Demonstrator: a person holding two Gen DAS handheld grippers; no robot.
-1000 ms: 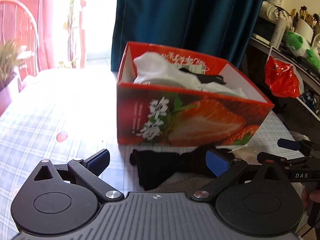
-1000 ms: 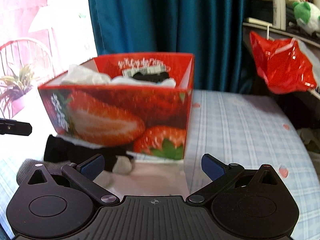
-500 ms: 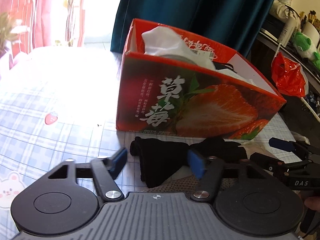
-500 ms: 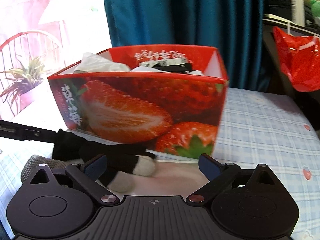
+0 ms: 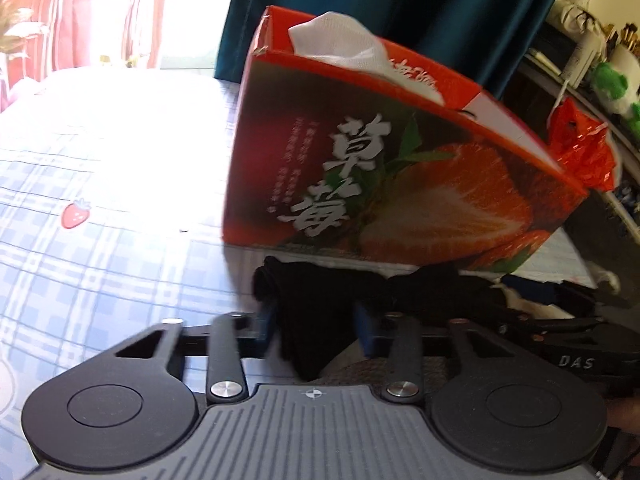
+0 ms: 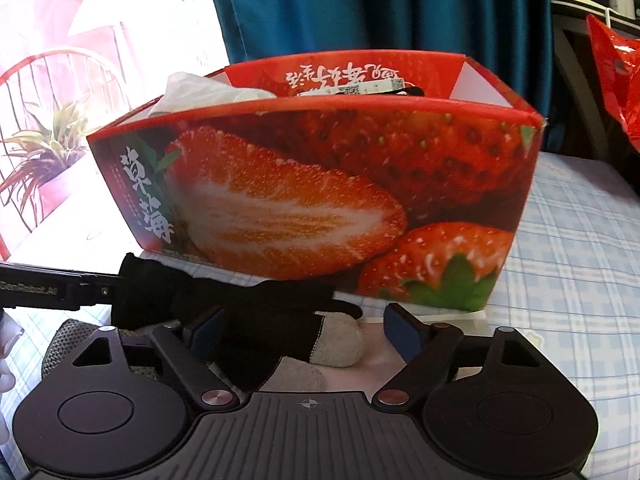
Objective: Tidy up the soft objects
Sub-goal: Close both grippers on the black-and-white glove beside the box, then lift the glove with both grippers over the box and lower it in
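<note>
Basically both tools are closing in on the long black fabric sock (image 5: 320, 300) lying on the blue-checked desk (image 5: 100, 272), just in front of the red strawberry-print cardboard box (image 5: 400, 184). Left tool (image 5: 314, 326): jaws closing, black cuff end between them; whether the pads press yet, I cannot tell. Right tool (image 6: 298, 330): jaws closing but wide, the sock's grey-white toe end (image 6: 340, 340) between them, not pinched. To do it well: finish both closures on cloth only, lift level, clear the box wall, drop inside. Left view shows the cuff and white crumpled cloth (image 5: 340, 44) poking out of the box. Right view shows the toe end, the box interior, plus grey knit fabric (image 6: 68, 340) under the sock.
</note>
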